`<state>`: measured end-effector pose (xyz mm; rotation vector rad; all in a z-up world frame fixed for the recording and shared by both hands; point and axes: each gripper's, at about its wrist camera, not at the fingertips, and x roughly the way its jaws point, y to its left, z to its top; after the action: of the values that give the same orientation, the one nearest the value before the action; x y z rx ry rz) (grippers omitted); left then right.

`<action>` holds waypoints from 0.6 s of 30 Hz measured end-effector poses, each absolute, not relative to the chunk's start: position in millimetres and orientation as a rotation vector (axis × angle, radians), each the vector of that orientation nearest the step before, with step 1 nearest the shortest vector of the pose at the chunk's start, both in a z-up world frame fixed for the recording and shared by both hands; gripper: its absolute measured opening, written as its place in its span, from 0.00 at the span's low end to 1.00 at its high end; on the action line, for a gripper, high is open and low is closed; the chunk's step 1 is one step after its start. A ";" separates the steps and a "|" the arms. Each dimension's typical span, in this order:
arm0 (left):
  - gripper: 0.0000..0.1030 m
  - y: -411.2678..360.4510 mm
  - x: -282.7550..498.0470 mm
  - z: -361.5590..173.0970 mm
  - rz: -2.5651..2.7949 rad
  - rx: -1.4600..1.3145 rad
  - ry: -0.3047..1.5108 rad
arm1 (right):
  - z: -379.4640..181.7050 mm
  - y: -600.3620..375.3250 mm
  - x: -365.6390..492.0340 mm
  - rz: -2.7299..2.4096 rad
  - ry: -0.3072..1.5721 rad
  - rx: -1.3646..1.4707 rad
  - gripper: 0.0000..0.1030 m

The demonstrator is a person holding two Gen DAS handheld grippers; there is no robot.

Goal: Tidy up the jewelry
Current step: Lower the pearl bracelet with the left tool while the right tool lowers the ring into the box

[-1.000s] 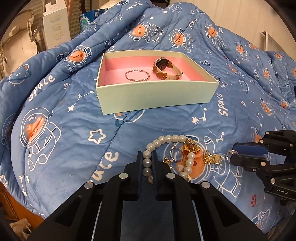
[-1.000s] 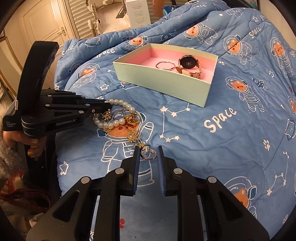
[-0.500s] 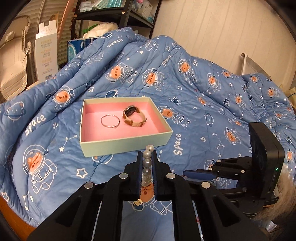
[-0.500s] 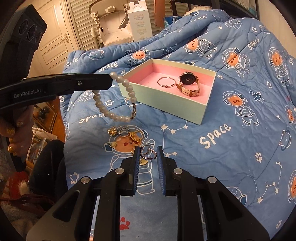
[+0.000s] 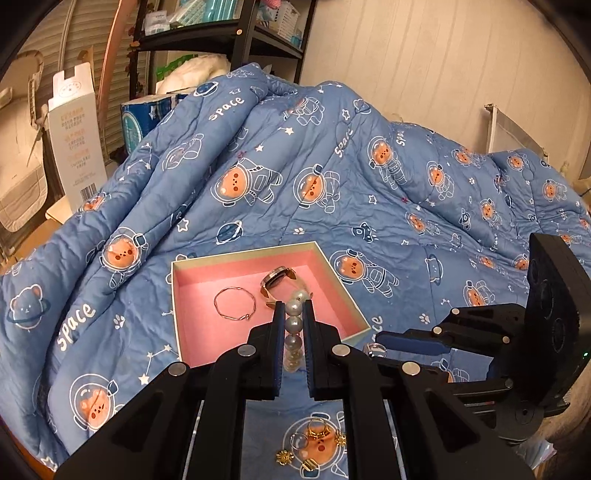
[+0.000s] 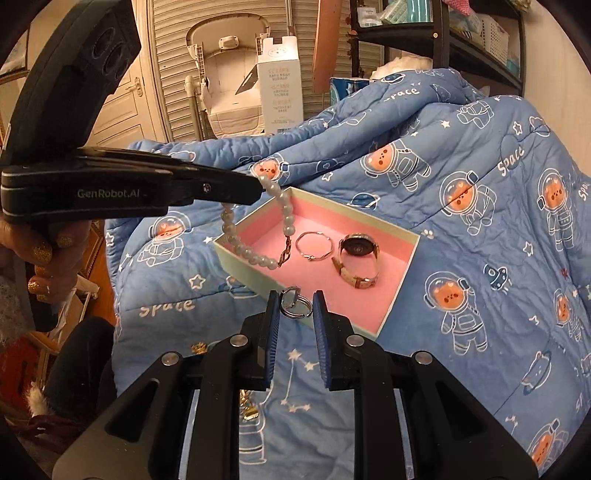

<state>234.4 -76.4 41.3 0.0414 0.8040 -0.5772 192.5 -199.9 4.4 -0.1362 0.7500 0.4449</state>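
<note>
A pale green box (image 5: 176,317) (image 6: 243,269) with a pink lining lies on the blue quilt and holds a thin silver bangle (image 5: 234,303) (image 6: 314,245) and a tan-strapped watch (image 5: 276,280) (image 6: 357,258). My left gripper (image 5: 294,314) (image 6: 258,192) is shut on a pearl bracelet (image 5: 294,325) (image 6: 236,243), which dangles in a loop over the box's near left corner. My right gripper (image 6: 296,306) (image 5: 373,343) is shut on a small silver ring (image 6: 291,304) (image 5: 373,349), held just in front of the box's near wall.
Several gold earrings and rings (image 5: 314,443) lie on the quilt (image 5: 332,177) below my left gripper. A white carton (image 5: 75,136) (image 6: 280,92), black shelving (image 5: 221,33) and a folded high chair (image 6: 229,74) stand behind the bed. A hand (image 6: 44,266) grips the left tool.
Both grippers have risen off the quilt toward the box. The left lifted the pearl bracelet off the jewellery pile; the right carried the ring up with it.
</note>
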 end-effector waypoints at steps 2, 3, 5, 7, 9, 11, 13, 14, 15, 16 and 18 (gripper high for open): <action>0.09 -78.8 249.5 34.9 -0.584 0.030 0.843 | 4.2 -202.3 208.1 0.426 0.761 -0.136 0.18; 0.09 -80.2 256.8 30.7 -0.584 0.027 0.863 | 2.9 -203.1 216.5 0.422 0.772 -0.133 0.18; 0.09 -83.8 268.0 21.8 -0.581 0.034 0.894 | -1.7 -203.7 231.1 0.410 0.790 -0.142 0.18; 0.09 -86.5 277.0 11.2 -0.573 0.039 0.927 | -8.6 -201.6 243.5 0.409 0.813 -0.165 0.18; 0.09 -87.4 285.1 1.4 -0.559 0.046 0.953 | -17.4 -198.8 254.5 0.407 0.842 -0.194 0.18; 0.09 -86.9 291.8 -7.1 -0.542 0.055 0.973 | -26.8 -197.3 265.6 0.405 0.873 -0.213 0.19; 0.09 -85.7 297.7 -14.6 -0.527 0.056 0.995 | -35.8 -195.1 275.1 0.426 0.918 -0.219 0.18; 0.09 -84.6 299.9 -18.1 -0.520 0.055 1.004 | -39.2 -194.4 277.9 0.426 0.928 -0.222 0.18; 0.09 -83.3 301.4 -20.9 -0.517 0.053 1.012 | -42.0 -193.4 280.6 0.432 0.940 -0.225 0.19; 0.09 -82.5 302.6 -23.1 -0.514 0.053 1.017 | -44.8 -192.0 283.8 0.445 0.957 -0.225 0.18; 0.09 -80.2 305.0 -27.0 -0.506 0.056 1.024 | -47.9 -189.5 289.1 0.453 0.973 -0.226 0.18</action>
<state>305.0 -80.2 -27.0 0.0559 1.0241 -0.5064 289.1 -189.5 -47.9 -0.2264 0.9733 0.4534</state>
